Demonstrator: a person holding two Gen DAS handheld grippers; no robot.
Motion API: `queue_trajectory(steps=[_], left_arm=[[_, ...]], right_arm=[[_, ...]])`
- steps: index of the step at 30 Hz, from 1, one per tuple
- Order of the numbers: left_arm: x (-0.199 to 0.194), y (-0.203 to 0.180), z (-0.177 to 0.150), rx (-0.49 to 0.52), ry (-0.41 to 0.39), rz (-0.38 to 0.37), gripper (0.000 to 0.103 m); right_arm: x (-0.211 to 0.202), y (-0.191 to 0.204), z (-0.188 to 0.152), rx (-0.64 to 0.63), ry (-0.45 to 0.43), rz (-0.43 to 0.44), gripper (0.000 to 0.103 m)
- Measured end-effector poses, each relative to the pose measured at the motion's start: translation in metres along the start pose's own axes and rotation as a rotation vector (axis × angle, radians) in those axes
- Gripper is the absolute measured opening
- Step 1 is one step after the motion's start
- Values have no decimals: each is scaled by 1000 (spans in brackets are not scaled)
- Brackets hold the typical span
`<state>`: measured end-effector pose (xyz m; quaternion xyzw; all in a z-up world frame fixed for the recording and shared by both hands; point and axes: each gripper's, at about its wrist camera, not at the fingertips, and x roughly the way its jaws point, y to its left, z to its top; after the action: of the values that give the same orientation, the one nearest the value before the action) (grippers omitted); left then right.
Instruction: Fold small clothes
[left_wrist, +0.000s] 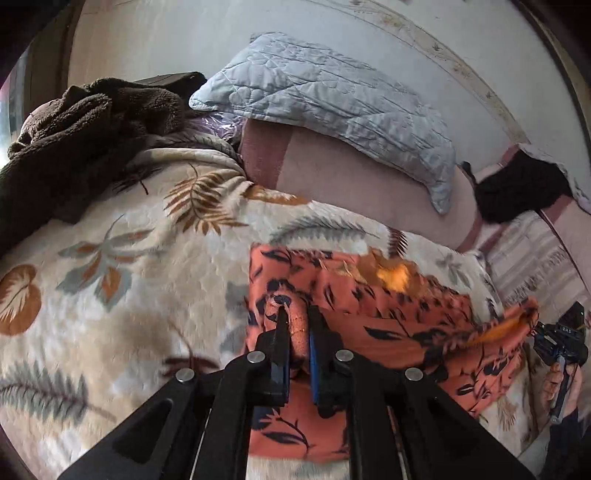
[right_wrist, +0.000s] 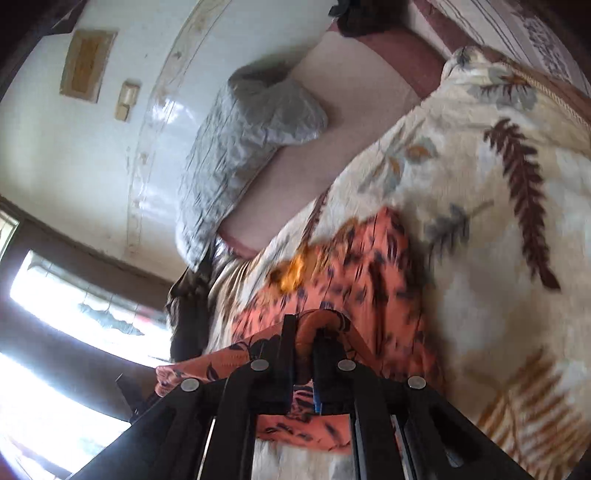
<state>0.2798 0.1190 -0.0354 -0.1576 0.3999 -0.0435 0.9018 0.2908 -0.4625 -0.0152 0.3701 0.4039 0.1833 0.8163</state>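
Observation:
A small orange garment with dark leaf print (left_wrist: 388, 306) lies on a cream leaf-patterned blanket (left_wrist: 129, 258). My left gripper (left_wrist: 297, 314) is shut on a bunched edge of the garment at its left side. In the left wrist view the right gripper (left_wrist: 554, 336) shows at the far right, holding the garment's other edge, raised. In the right wrist view my right gripper (right_wrist: 308, 328) is shut on a rolled edge of the same garment (right_wrist: 351, 266), which hangs from the jaws over the blanket (right_wrist: 480, 221).
A grey quilted pillow (left_wrist: 332, 99) leans on a pink bed surface (left_wrist: 351, 177) at the back. A dark brown fleece (left_wrist: 85, 133) lies at the back left, a black cloth (left_wrist: 517, 192) at the right. A bright window (right_wrist: 74, 332) is at the left.

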Motion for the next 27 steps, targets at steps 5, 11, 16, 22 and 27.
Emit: queue_trajectory(steps=[5,11,16,22,27], left_arm=[[108,28,21,-71,134,156,50],[18,55,-4,-105,-28,169,64],[-16,50,-84,-142,8,63,67],[31,25,-115,-199,70,131,67],[53,22,-95,-269,90,178,46]], right_arm=[[78,-41,30,92,-8,-194,34],[-3,-18,-36,50,-166,-118,82],[-16,-40,-131,225,-68,-108,89],[27,-46,-137,274,-145,-182,88],[52,-47,-120,308,-162,-310,35]])
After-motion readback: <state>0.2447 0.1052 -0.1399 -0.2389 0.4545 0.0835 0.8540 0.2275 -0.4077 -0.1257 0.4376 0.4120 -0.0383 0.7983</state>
